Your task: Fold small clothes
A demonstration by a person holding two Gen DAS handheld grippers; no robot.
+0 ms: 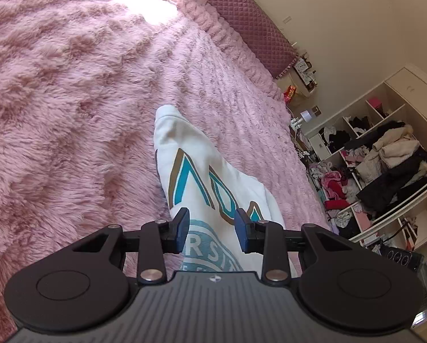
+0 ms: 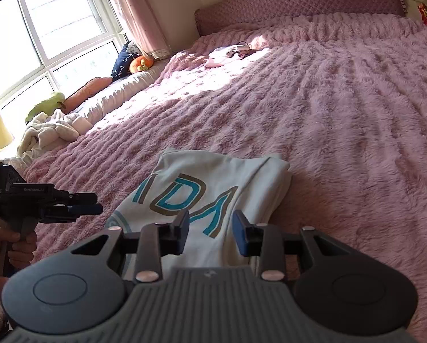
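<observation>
Left wrist view, garment: the white sweatshirt [image 1: 202, 177] is lying folded on the pink plush bed cover [image 1: 70, 100], running as a long strip from just under the jaws away up the frame, so its long axis is lining up roughly with the pointing direction.
Left wrist view, jaws: the left gripper [image 1: 212, 230] is hovering over the printed near end, jaws standing partly apart with nothing between the pads.
Left wrist view, hidden: the garment's near edge is disappearing beneath the gripper body.
Right wrist view, garment: the sweatshirt is lying directly ahead of and below the right gripper [image 2: 210, 233], printed letters facing up, far edge bunching thickly at the right.
Right wrist view, jaws: partly apart, gripping nothing; whether the pads are touching cloth cannot be told.
Right wrist view, other hand: the left gripper is entering at the left, held by a hand [image 2: 19, 245], beside the garment's left edge.
Right wrist view, hidden: the near hem is cut off by the gripper body; both hands appear about equally near.
</observation>
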